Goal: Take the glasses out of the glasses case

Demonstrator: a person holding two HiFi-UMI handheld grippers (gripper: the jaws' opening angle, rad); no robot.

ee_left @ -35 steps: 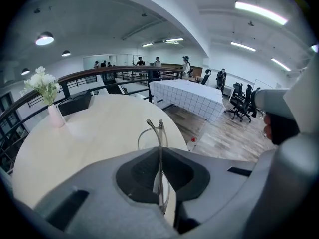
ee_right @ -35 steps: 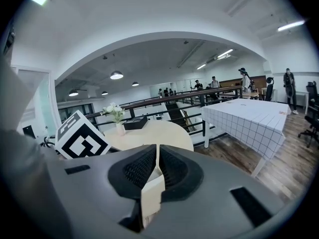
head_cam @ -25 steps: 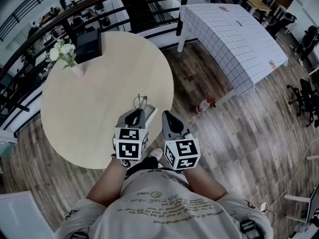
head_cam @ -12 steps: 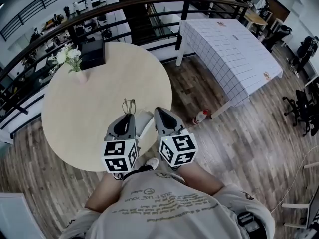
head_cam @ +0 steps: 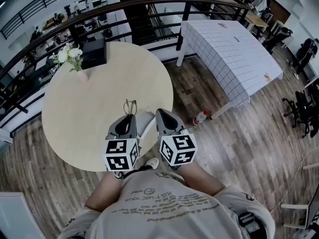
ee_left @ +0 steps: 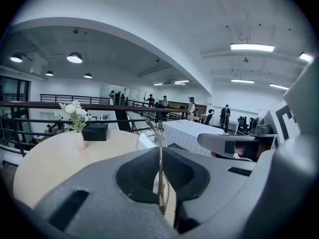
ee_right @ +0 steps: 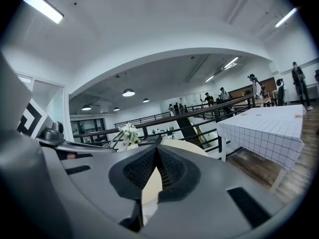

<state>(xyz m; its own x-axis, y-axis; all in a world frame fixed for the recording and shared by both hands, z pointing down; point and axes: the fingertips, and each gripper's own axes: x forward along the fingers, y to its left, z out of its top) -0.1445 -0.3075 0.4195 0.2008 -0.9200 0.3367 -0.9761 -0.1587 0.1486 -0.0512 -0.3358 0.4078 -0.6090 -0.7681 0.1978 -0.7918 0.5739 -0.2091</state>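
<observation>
Thin wire-rimmed glasses (head_cam: 130, 106) stick out ahead of my left gripper (head_cam: 128, 117), held over the round beige table (head_cam: 84, 108). In the left gripper view the jaws are shut on the frame, and a lens (ee_left: 148, 139) rises above the tips of my left gripper (ee_left: 160, 156). The white glasses case (head_cam: 145, 123) lies open at the table's near edge, between the two grippers. My right gripper (head_cam: 160, 112) hovers just right of the case. Its jaws meet at the tips (ee_right: 157, 146), with nothing seen pinched there.
A small vase of white flowers (head_cam: 75, 59) and a black box (head_cam: 93, 53) stand at the table's far side, by a dark railing (head_cam: 149, 4). To the right stands a table with a checked cloth (head_cam: 229, 49). A bottle (head_cam: 201, 117) stands on the wooden floor.
Over the last second my left gripper has carried the glasses slightly left, away from the case. The last half-second shows almost no movement.
</observation>
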